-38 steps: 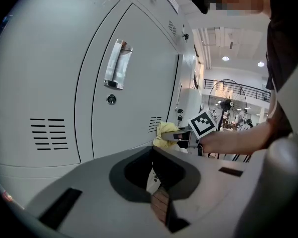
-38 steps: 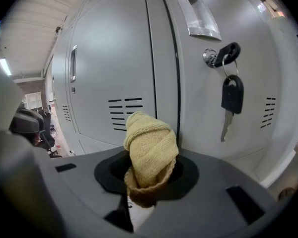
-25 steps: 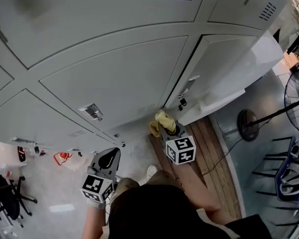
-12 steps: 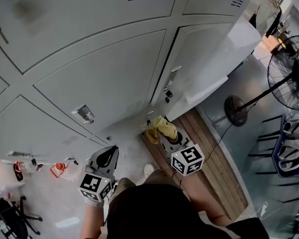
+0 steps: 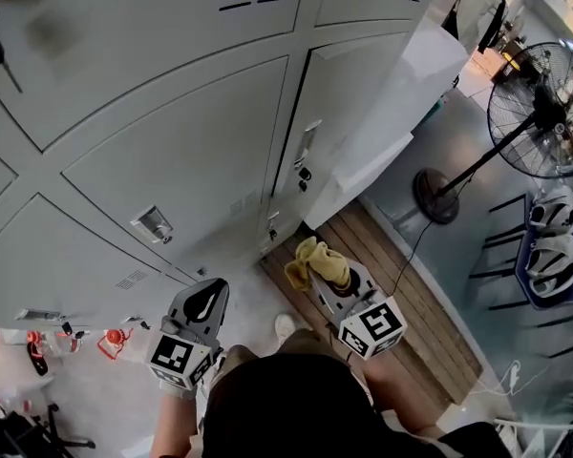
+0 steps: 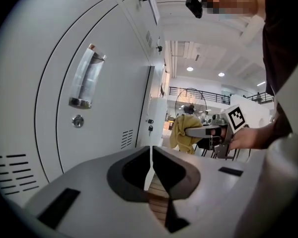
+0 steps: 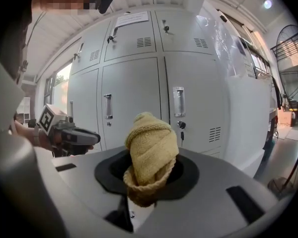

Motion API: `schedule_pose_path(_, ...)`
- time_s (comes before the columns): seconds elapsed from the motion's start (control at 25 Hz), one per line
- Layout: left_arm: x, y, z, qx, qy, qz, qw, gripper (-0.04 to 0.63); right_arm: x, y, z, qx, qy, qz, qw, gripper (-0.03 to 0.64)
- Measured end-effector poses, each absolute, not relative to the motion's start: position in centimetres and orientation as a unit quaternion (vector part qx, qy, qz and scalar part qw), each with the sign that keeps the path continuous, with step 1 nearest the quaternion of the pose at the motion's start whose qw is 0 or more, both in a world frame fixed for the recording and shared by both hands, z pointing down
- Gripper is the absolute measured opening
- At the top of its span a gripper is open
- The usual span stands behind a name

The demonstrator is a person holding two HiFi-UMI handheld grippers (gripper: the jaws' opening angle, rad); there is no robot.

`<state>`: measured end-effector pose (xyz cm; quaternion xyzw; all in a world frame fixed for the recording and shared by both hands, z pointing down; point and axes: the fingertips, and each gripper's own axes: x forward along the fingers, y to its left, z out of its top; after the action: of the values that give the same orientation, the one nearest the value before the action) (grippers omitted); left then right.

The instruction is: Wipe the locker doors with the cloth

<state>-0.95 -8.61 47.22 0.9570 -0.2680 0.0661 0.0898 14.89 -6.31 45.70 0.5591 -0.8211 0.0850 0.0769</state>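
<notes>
**Head view, lower centre.** The right gripper (image 5: 334, 280) is clamped on a bunched yellow cloth (image 5: 315, 263). The cloth is held clear of the locker doors (image 5: 181, 151), which fill the upper left of the frame.

**Lower left.** The left gripper (image 5: 206, 299) is carried with its jaws pressed together and nothing between them.

No door is yet touched by the cloth. For a good wipe, the cloth is best laid broadly against one door panel and drawn across it in overlapping strokes. The recessed handle (image 5: 156, 225) and the lock (image 5: 306, 173) should be skirted so that the cloth is not snagged. The grip is judged secure, since much cloth is lodged between the jaws.
</notes>
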Motion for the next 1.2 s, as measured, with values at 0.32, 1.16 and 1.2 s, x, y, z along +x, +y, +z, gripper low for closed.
schedule_pose_path(0.32,-0.5,-7.3,45.3,0.966,-0.239,0.059,0.075,0.009,14.0,-3.9,44.0,0.566,-0.819,0.066,0.072,0.1)
schedule_pose_path(1.16,-0.5,-5.5,44.5,0.966,-0.244,0.049,0.076,0.009,13.1,-2.8,44.0,0.548,-0.831,0.069,0.065,0.098)
schedule_pose_path(1.2,-0.5,-5.4,44.5,0.965,-0.244,0.05,0.078,0.011,13.2,-2.9,44.1,0.548,-0.831,0.072,0.064,0.098)
